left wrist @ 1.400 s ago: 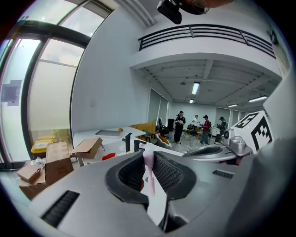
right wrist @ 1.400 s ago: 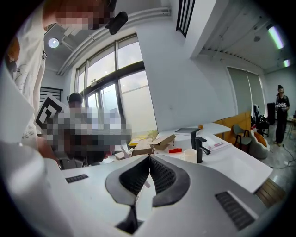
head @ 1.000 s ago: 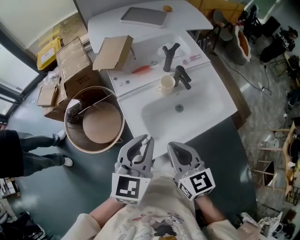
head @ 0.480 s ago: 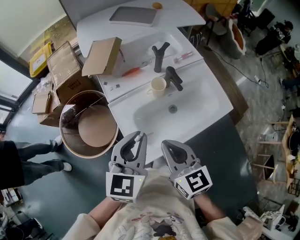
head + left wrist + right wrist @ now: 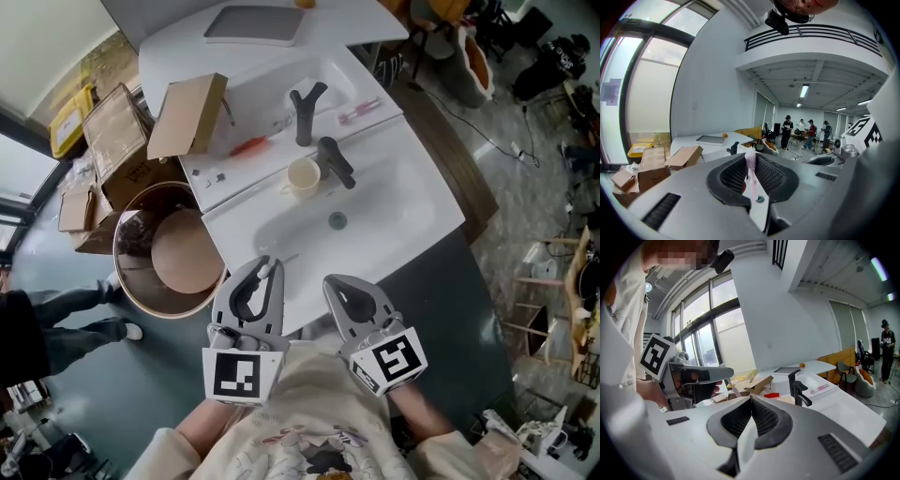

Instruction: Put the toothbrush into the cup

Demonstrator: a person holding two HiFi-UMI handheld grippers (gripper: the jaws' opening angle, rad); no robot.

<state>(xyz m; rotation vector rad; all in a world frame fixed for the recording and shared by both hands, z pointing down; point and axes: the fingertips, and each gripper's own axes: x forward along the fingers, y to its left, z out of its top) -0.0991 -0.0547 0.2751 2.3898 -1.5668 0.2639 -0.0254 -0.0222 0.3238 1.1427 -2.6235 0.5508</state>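
The left gripper (image 5: 262, 274) clamps a slim pink-and-white plastic toothbrush (image 5: 750, 173), its long axis along the jaws, bristles forward. The round cream cup (image 5: 302, 175) stands ahead, slightly right, across the basin toward the white counter's (image 5: 412, 187) far edge. The right gripper (image 5: 339, 287) is clenched — empty.

grey left tool (image 5: 266, 268) and right tool (image 5: 331, 280) bear marker cubes (image 5: 238, 376); cream printed sweatshirt (image 5: 314, 427).
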